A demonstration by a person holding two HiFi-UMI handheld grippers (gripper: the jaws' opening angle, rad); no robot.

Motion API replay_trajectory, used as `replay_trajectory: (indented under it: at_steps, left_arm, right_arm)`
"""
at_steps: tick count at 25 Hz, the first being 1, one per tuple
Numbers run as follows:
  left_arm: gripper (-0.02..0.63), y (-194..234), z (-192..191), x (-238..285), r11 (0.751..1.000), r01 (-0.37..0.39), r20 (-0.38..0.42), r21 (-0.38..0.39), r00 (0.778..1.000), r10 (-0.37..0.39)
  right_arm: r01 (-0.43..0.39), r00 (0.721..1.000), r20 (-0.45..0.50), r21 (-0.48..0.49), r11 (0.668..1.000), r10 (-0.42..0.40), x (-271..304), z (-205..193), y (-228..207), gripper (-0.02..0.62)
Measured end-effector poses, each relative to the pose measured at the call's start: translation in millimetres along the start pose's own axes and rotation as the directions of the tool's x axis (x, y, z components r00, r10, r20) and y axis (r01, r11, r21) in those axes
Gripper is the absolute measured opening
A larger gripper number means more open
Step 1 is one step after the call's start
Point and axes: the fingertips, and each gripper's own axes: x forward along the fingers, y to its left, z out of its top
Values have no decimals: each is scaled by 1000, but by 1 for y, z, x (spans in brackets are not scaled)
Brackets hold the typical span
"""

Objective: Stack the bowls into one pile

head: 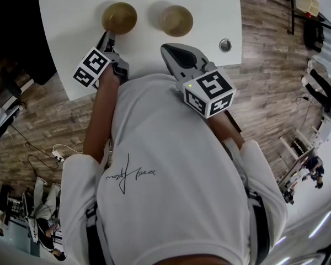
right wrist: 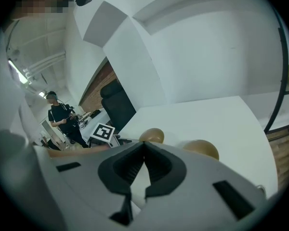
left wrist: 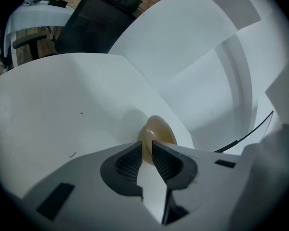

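Note:
Two tan bowls stand on the white table [head: 71, 65], and both look dome-side up. My left gripper [head: 108, 36] reaches the near edge of the left bowl [head: 119, 17]. In the left gripper view that bowl [left wrist: 159, 131] fills the narrow gap between the dark pads [left wrist: 127, 162], which close on its edge; the left gripper [left wrist: 147, 147] is shut on it. The right bowl [head: 176, 20] stands free beside it. My right gripper [head: 166, 48] hovers over the table's front part, just short of the right bowl, shut and empty. In the right gripper view [right wrist: 144, 146] both bowls [right wrist: 152, 134] [right wrist: 202, 149] lie beyond its tips.
A round metal grommet [head: 225, 44] sits in the table near its right edge. White partition walls [left wrist: 192, 47] stand behind the table, with a black office chair [left wrist: 94, 18] past its far side. A dark cable [left wrist: 250, 131] runs at the right. A person [right wrist: 62, 119] stands far off.

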Motion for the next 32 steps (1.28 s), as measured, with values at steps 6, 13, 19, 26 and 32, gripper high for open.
replay_trajectory:
  at_steps: [6, 13, 19, 26, 32]
  left_arm:
    - [47, -2, 2, 1, 1000, 5, -8, 5, 1000, -5]
    - [18, -1, 6, 3, 998, 5, -3, -56, 1000, -5]
    - [14, 0, 5, 1, 999, -14, -9, -35, 1000, 13]
    - [15, -10, 5, 0, 999, 9, -20, -31, 1000, -10]
    - [14, -25, 9, -2, 998, 38, -20, 40, 999, -37]
  right_arm:
    - [-7, 1000, 5, 14, 1000, 7, -1, -1, 3, 9]
    - [-11, 1000, 2, 32, 999, 11, -2, -1, -2, 9]
    - [-9, 1000, 2, 46, 999, 9, -1, -1, -5, 9]
    - [-14, 1000, 3, 48, 999, 14, -1, 0, -6, 9]
    - [-21, 1000, 3, 52, 998, 21, 0, 1, -5, 9]
